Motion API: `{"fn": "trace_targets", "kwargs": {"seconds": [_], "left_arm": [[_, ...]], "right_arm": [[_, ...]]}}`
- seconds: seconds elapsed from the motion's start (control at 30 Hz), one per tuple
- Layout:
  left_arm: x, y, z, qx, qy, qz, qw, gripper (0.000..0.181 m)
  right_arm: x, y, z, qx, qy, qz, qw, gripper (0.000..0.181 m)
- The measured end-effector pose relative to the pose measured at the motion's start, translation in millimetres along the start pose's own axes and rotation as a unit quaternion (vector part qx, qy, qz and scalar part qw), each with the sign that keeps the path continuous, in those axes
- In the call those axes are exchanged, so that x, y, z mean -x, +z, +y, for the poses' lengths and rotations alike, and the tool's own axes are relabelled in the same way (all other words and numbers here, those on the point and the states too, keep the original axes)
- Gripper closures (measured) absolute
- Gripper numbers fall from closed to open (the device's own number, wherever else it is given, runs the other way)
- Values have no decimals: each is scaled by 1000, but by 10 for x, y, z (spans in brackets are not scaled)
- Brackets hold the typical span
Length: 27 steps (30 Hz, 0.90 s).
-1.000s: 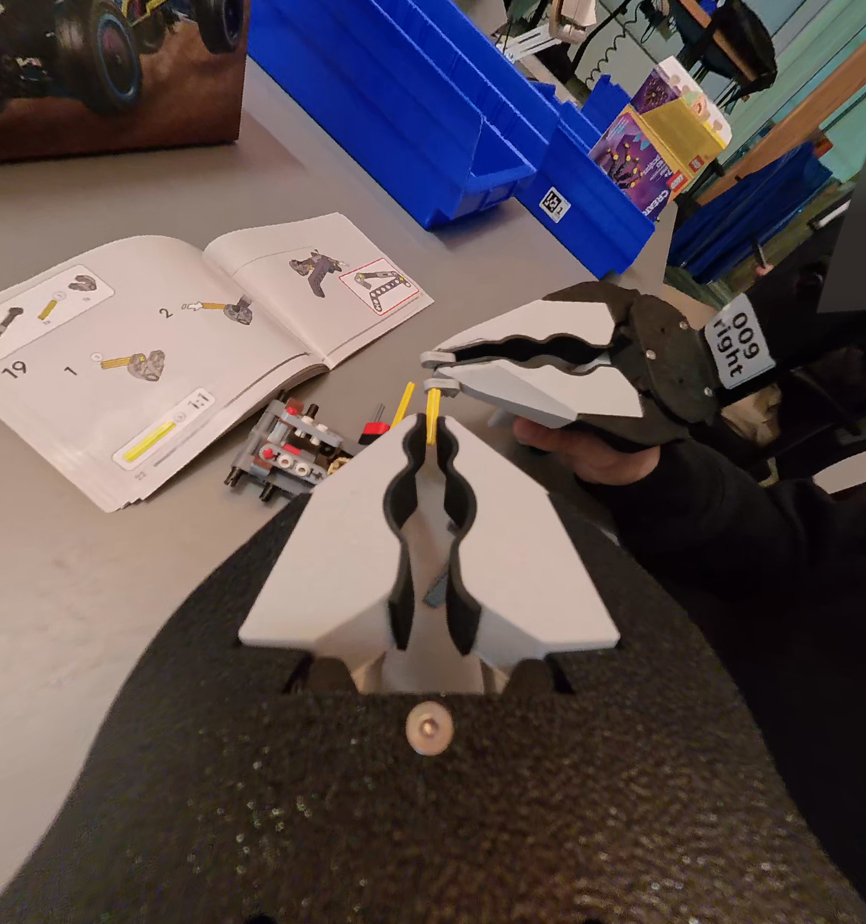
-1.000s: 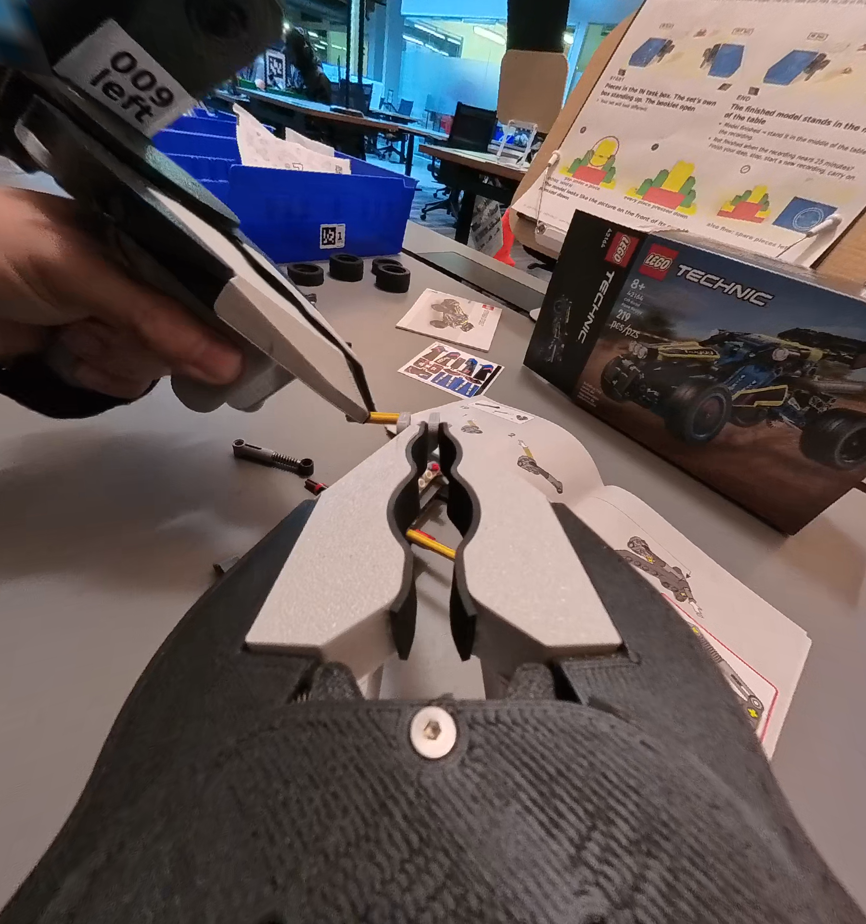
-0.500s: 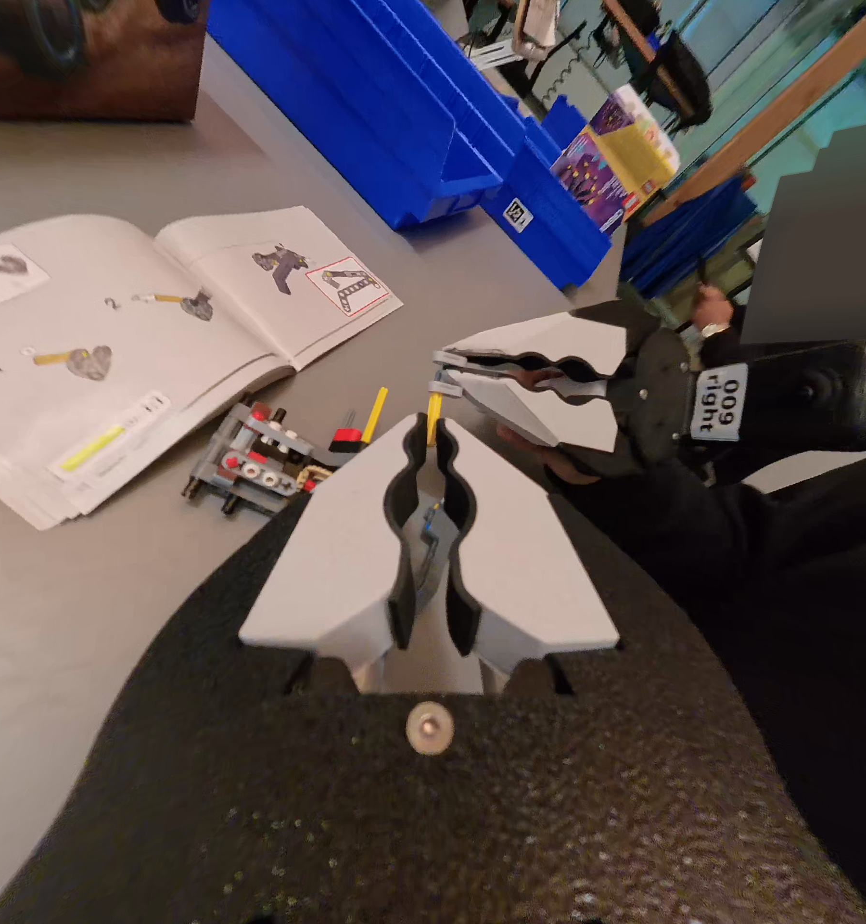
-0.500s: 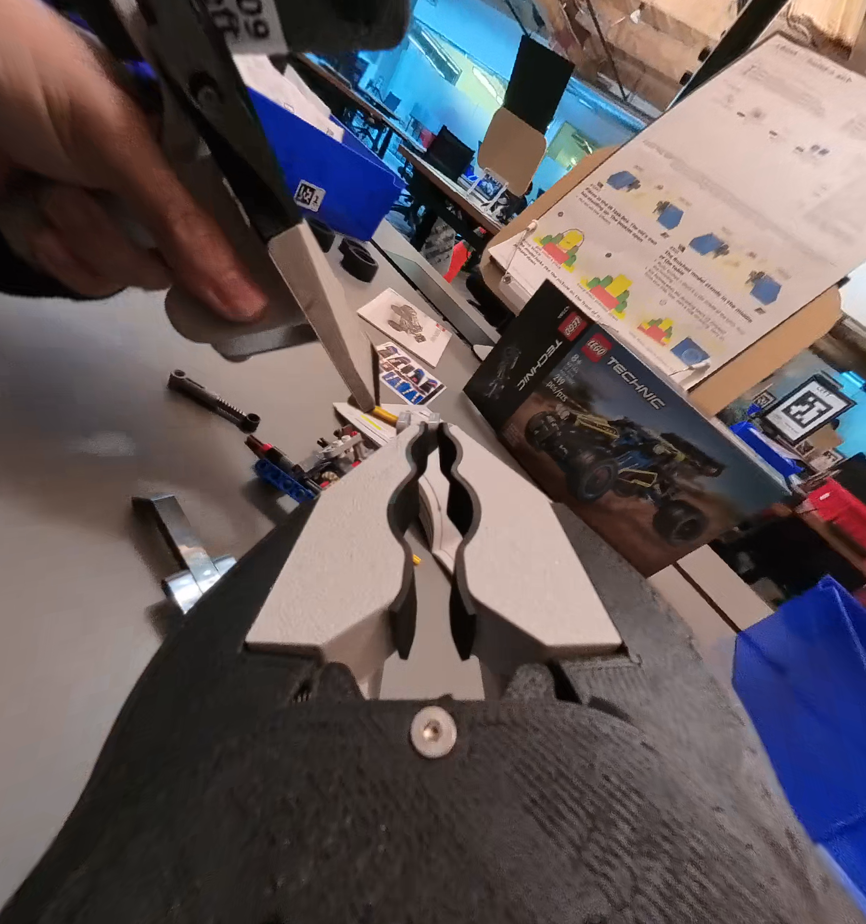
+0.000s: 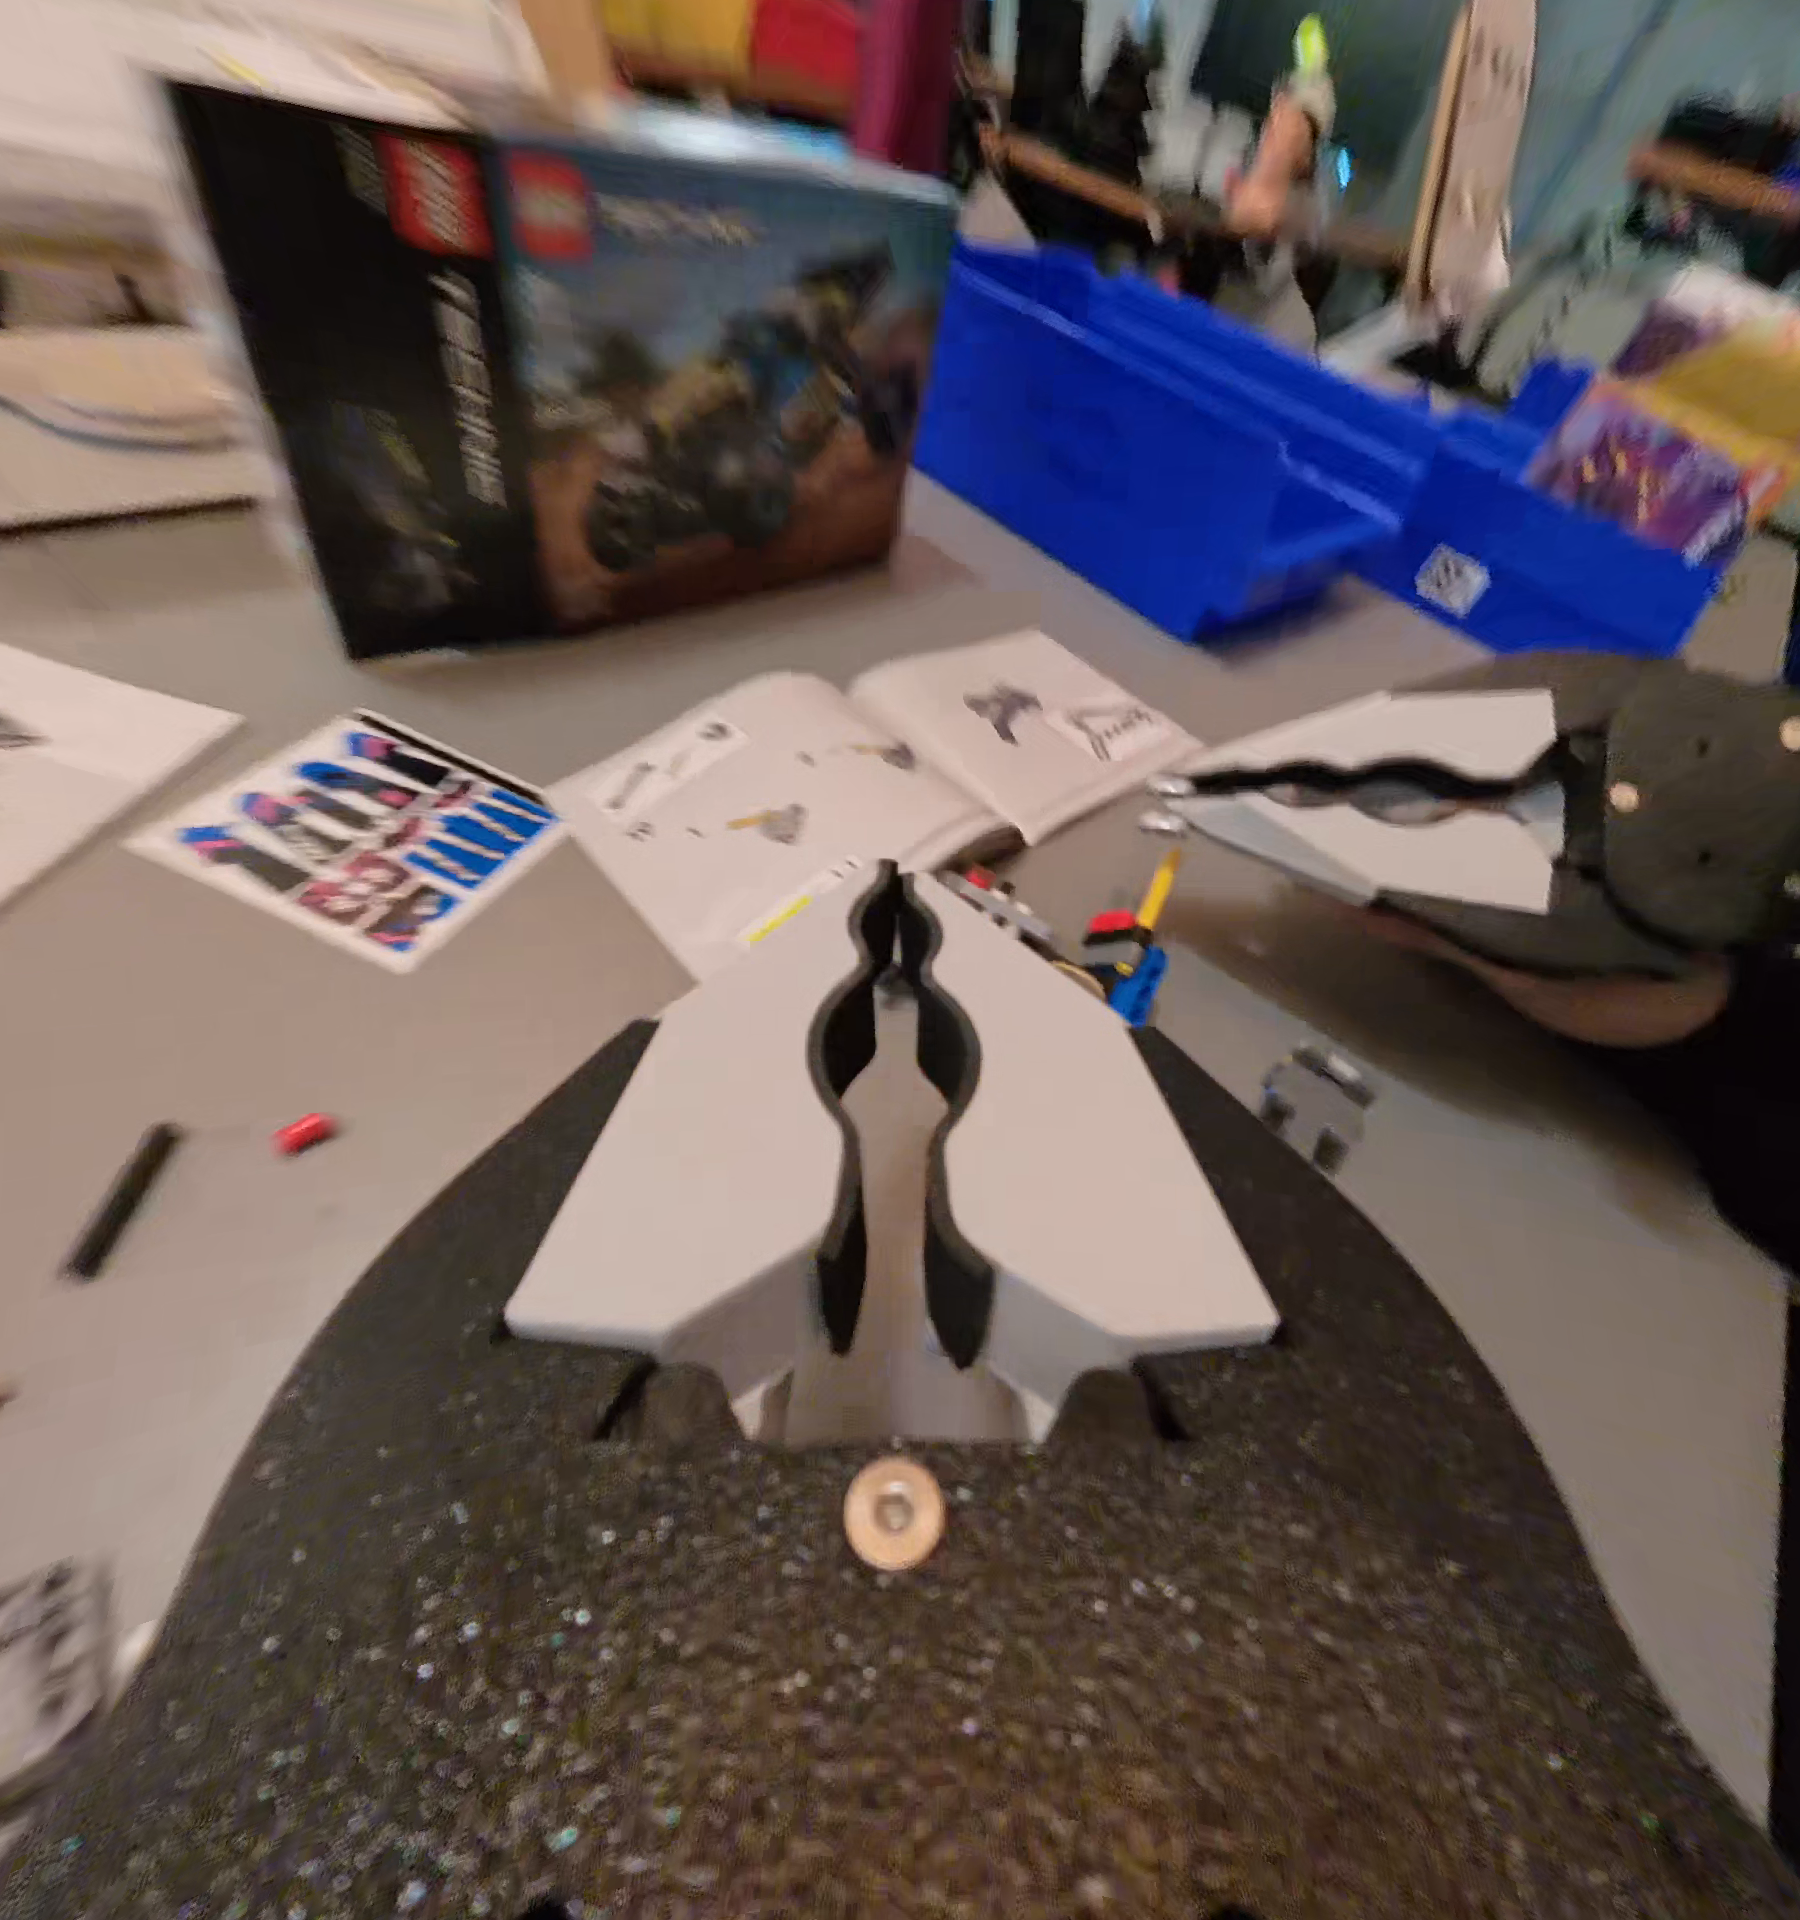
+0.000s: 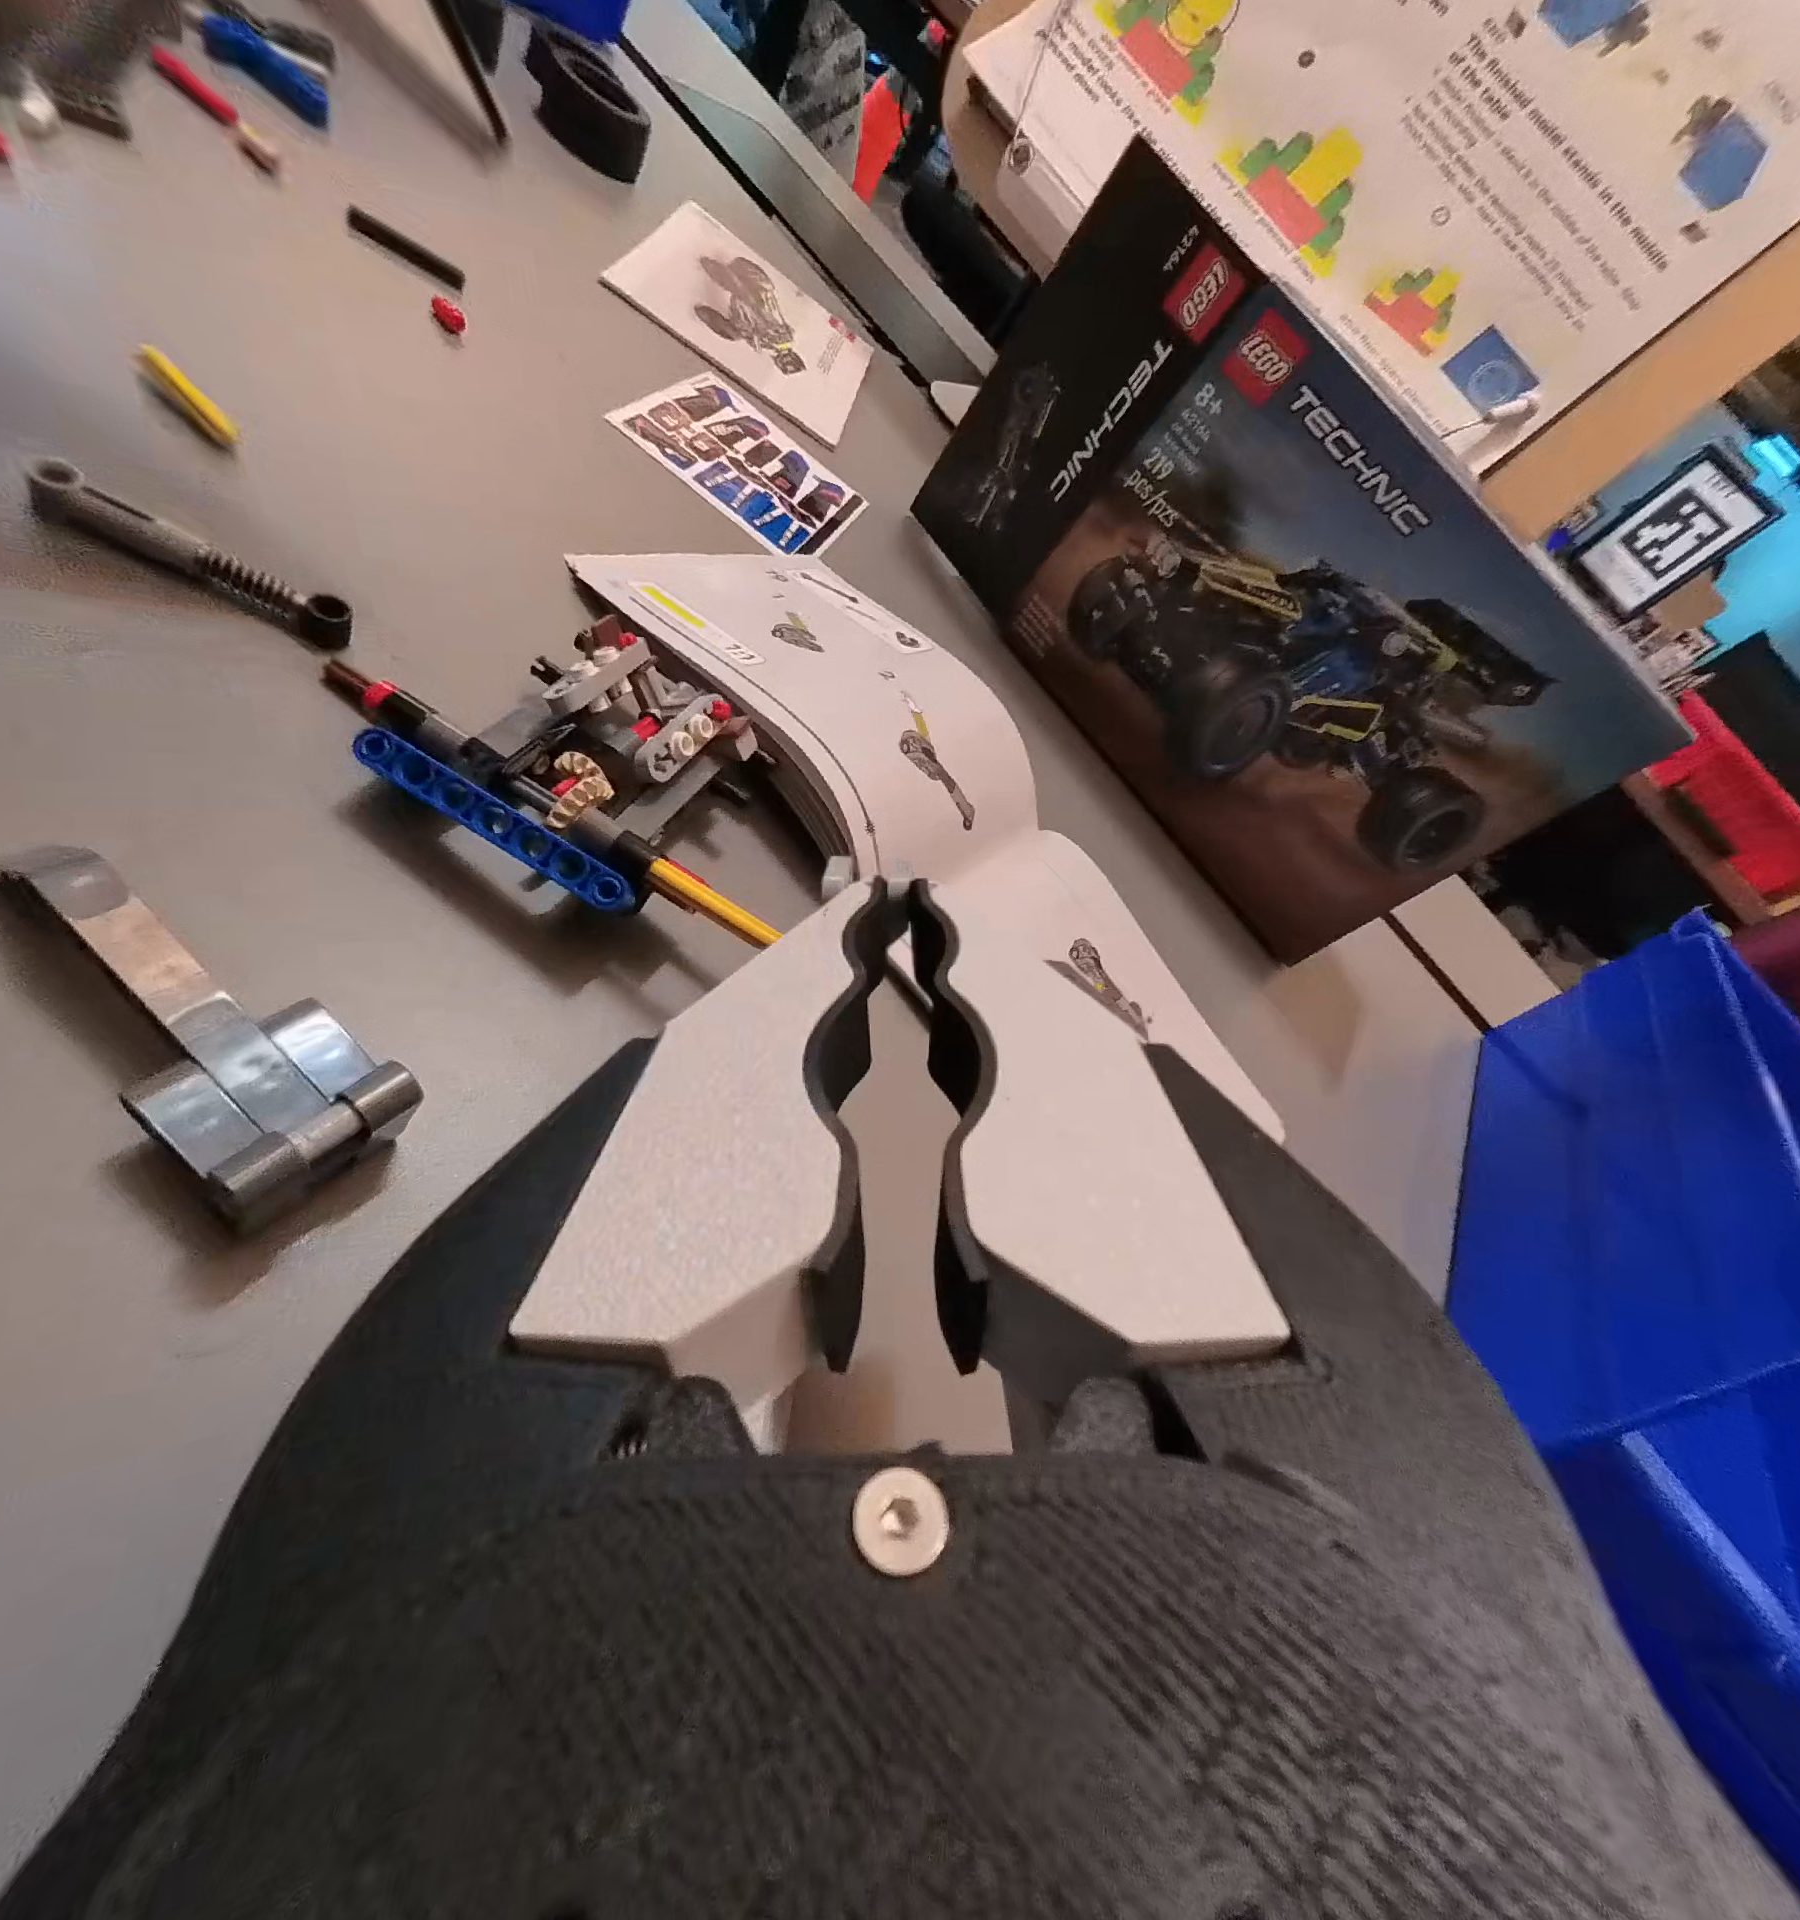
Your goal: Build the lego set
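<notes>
Swinging away from my right gripper, my left gripper [image 5: 894,883] no longer has the yellow axle between its tips; a second ago both grippers met over it. Now the left fingers are pressed together on nothing I can see, and the view is smeared with motion.

Going left to right across the grey table [image 6: 252,1351]: a grey shock absorber [image 6: 184,551] lies well apart from everything, then the metal clip [image 6: 241,1070] nearer me, then the half-built chassis [image 6: 584,753] resting against the curled edge of the open instruction booklet [image 6: 906,748]. A blue beam [image 6: 491,821] runs along its near side, and a yellow axle [image 6: 714,896] sticks out of its end, long axis pointing straight toward my right gripper [image 6: 896,888]. The lego box [image 6: 1291,665] stands beyond the booklet.

My right tips are closed too, pinching a small grey piece, as the left view shows. I judge that piece goes onto the axle end, which lies just left of and below those tips; the right gripper is much the nearer.
</notes>
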State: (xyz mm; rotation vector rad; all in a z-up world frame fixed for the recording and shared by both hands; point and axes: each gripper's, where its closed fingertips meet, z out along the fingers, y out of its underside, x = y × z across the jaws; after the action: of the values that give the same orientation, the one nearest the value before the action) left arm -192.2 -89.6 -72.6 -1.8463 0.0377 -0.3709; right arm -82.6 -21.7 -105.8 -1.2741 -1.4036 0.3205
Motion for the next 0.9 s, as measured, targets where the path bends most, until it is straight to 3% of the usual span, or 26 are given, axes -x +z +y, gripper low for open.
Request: {"fn": "trace_targets", "kwargs": {"seconds": [0.03,0.17,0.23,0.33,0.43,0.57,0.67,0.9], "left_arm": [[95,-94,-22,-6,-5,-14,1000,181],[341,-352,230,108,63,-32,992,176],[412,-443,427,188,126,-22,974,172],[418,-503,658,276,153,-5,949,159],[410,-419,736,280,166,-14,945,160],[504,-370,884,298,117,-39,947,167],[535,-343,874,272,84,-51,957,180],[565,-327,864,269,96,-52,957,179]], "right_arm": [[19,3,0,1,-8,0,1000,180],[79,14,3,4,-25,-8,1000,180],[63,18,-4,2,-20,-8,1000,180],[40,23,-8,-1,-17,-4,1000,180],[32,8,-28,-8,-17,-1,1000,180],[22,2,-34,-11,-8,-4,1000,180],[26,1,-36,-13,-5,-9,1000,180],[-24,16,-45,-14,26,-12,999,180]]}}
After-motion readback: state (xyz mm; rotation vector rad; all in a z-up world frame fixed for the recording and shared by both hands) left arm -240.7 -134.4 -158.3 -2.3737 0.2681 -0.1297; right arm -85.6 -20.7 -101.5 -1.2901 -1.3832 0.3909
